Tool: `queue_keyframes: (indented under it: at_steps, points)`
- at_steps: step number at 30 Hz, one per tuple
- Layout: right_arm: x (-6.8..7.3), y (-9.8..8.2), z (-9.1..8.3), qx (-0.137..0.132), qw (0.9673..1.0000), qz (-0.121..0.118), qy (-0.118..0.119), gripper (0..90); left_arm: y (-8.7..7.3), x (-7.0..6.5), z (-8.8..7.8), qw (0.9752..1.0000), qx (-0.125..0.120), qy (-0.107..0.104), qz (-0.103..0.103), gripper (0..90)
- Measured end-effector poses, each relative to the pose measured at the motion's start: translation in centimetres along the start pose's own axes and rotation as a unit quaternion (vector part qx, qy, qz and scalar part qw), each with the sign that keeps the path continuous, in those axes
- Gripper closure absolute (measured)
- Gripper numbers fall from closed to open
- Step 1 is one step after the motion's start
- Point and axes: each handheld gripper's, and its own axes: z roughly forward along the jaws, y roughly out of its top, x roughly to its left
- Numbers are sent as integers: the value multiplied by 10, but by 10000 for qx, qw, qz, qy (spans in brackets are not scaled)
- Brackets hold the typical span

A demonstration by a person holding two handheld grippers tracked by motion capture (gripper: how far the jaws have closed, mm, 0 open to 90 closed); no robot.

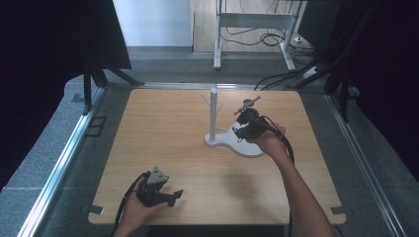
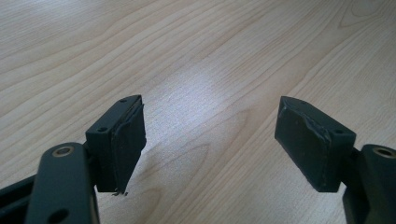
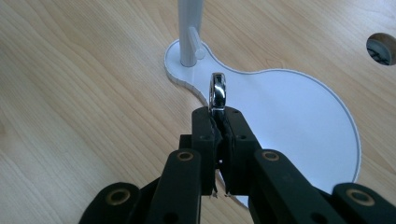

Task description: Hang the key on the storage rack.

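The left gripper [image 1: 174, 196] rests on the pale woodgrain table [image 1: 163, 143], matte black jaws spread. The right gripper [image 3: 218, 122] pinches a shiny chrome ring [image 3: 217, 91] edge-on above the glossy white stand's [image 3: 289, 112] rounded base.

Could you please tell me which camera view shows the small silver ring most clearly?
The right gripper view shows it best: the silver ring stands edge-on, pinched in the right tongs above the white stand base. In the high view the tongs are far off and the ring is too small to make out.
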Motion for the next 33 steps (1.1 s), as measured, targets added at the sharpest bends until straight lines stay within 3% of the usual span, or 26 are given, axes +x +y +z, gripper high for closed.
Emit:
queue_keyframes:
  at_steps: [33]
  points:
    - [-12, 18, 10, -116, 9997, 208, -75, 847, 0, 0, 0, 10000, -12, -31, 0, 252]
